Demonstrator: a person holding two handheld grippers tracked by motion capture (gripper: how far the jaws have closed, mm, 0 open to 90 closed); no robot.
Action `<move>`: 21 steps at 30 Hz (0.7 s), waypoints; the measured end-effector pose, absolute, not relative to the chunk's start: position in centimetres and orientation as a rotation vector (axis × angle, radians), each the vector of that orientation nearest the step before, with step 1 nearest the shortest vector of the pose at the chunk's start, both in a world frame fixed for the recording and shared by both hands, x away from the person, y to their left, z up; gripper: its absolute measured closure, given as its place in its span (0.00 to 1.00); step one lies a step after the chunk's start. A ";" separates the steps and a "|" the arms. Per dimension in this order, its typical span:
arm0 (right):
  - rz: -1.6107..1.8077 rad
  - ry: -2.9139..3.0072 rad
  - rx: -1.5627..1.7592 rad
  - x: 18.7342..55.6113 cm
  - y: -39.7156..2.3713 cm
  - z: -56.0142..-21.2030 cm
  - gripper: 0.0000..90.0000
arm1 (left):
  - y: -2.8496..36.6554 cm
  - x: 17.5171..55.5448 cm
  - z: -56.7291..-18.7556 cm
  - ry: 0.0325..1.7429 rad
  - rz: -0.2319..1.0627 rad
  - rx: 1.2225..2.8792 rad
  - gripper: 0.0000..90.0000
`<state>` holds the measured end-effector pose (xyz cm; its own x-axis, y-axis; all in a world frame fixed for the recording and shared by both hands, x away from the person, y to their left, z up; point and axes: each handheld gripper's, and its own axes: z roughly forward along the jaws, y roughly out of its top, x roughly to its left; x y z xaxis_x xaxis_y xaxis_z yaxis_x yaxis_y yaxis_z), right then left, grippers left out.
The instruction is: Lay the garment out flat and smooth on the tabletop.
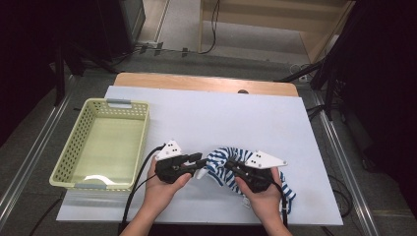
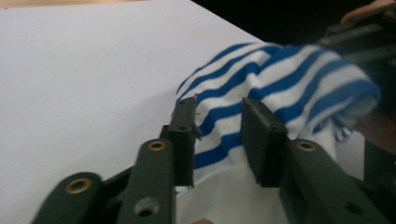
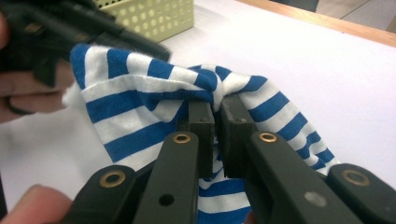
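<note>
The right hand-held gripper [image 3: 215, 109] is clenched on a fold of the blue-and-white striped garment [image 1: 231, 162], bunched on the counter [image 1: 206, 113] to steady it. The left hand-held gripper [image 2: 219, 116] stands released, cloth between its jaws, likely regrasping.

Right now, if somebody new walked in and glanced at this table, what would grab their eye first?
The blue-and-white striped cloth, bunched at the near middle of the white table between both grippers. The right gripper is shut on a fold of it; the left gripper stands open around it. A pale green basket sits at the left.
</note>
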<state>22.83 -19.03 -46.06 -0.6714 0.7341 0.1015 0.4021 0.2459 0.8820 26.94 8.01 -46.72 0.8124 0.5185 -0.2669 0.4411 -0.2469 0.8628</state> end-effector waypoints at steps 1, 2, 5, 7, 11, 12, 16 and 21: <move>1.391 2.188 1.049 23.1 -19.3 -45.9 0.92 | 8.1 26.9 -46.8 0.723 0.085 1.880 0.69; 1.393 2.182 1.063 23.3 -19.5 -45.8 0.92 | 8.1 26.9 -47.0 0.724 0.086 1.881 0.66; 1.412 2.167 1.094 24.1 -20.4 -45.6 0.92 | 8.0 26.9 -47.4 0.707 0.070 1.886 0.60; 1.426 2.151 1.121 24.5 -21.1 -45.6 0.92 | 7.8 26.9 -47.7 0.698 0.061 1.891 0.56; 1.419 2.135 1.150 25.2 -22.1 -45.6 0.92 | 7.2 27.2 -48.5 0.703 0.038 1.905 0.53; 1.413 2.132 1.157 25.4 -22.4 -45.6 0.92 | 7.0 27.3 -48.7 0.708 0.035 1.909 0.52; 1.418 2.107 1.214 26.3 -23.8 -45.8 0.92 | 6.5 27.5 -49.2 0.728 0.030 1.919 0.52; 1.374 2.053 1.310 27.5 -26.4 -46.4 0.92 | 6.6 27.2 -49.2 0.724 0.049 1.922 0.47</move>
